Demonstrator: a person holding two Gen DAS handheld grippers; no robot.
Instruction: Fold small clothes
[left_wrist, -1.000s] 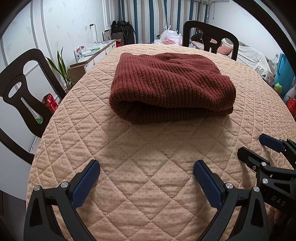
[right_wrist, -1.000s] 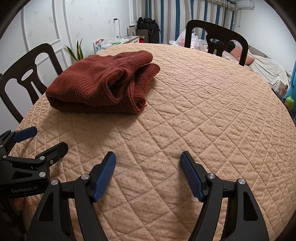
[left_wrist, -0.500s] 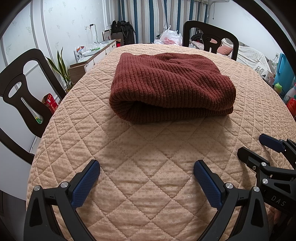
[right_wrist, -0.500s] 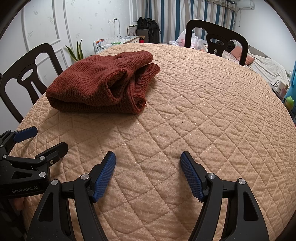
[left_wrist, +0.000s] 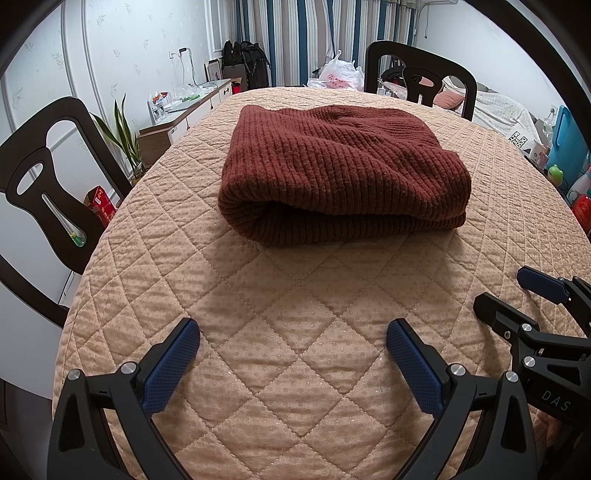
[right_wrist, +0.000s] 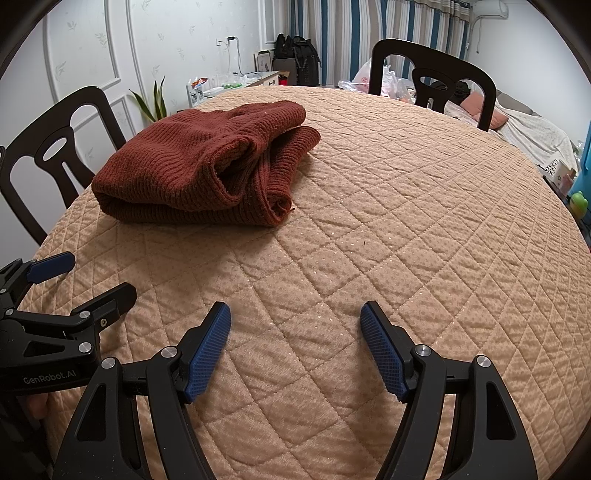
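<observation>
A rust-brown knitted sweater (left_wrist: 340, 173) lies folded in a thick bundle on the quilted tan tablecloth (left_wrist: 280, 295). In the right wrist view the sweater (right_wrist: 199, 173) sits at the far left with its open layered edges facing right. My left gripper (left_wrist: 293, 328) is open and empty, low over the cloth, well short of the sweater. My right gripper (right_wrist: 295, 314) is open and empty, near the front of the table, to the right of the sweater. Each gripper shows at the edge of the other's view: the right gripper (left_wrist: 517, 295) and the left gripper (right_wrist: 92, 277).
Dark wooden chairs stand at the left (left_wrist: 48, 184) and at the far side (left_wrist: 417, 74) of the table. A low cabinet (left_wrist: 177, 118) and a plant (left_wrist: 125, 136) stand by the left wall. Bottles and a blue box (left_wrist: 565, 147) are off the right edge.
</observation>
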